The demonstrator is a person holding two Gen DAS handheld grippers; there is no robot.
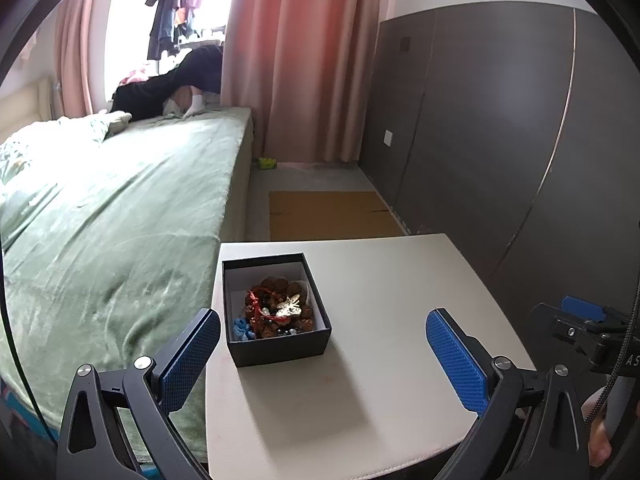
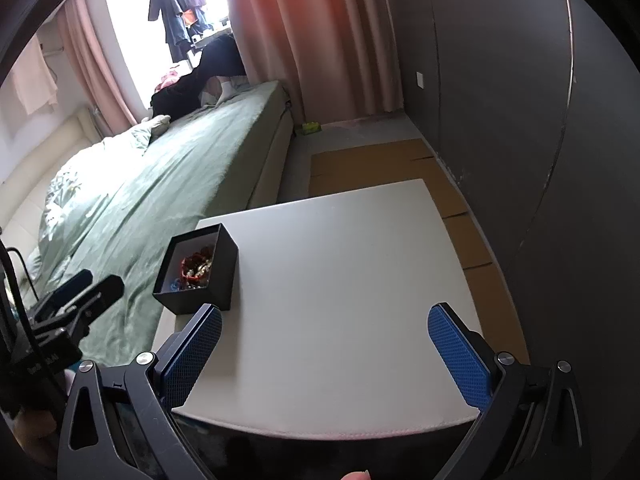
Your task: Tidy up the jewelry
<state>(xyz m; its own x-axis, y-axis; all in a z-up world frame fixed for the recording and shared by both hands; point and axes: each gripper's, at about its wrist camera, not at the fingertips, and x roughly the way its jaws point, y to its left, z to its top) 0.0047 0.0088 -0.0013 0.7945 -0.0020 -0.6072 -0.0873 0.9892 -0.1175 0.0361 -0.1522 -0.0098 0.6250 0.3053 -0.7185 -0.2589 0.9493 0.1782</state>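
Observation:
A black open box stands near the left edge of a white table. Inside lies jewelry: brown beads, a red cord, a silver butterfly piece, small pearls and a blue item. My left gripper is open and empty, just in front of the box. In the right wrist view the box sits at the table's left side with the jewelry in it. My right gripper is open and empty, to the right of the box. Each gripper shows at the edge of the other's view.
A bed with a green cover runs along the table's left side. A dark grey wardrobe wall stands at the right. Flat cardboard lies on the floor beyond the table. Pink curtains hang at the back.

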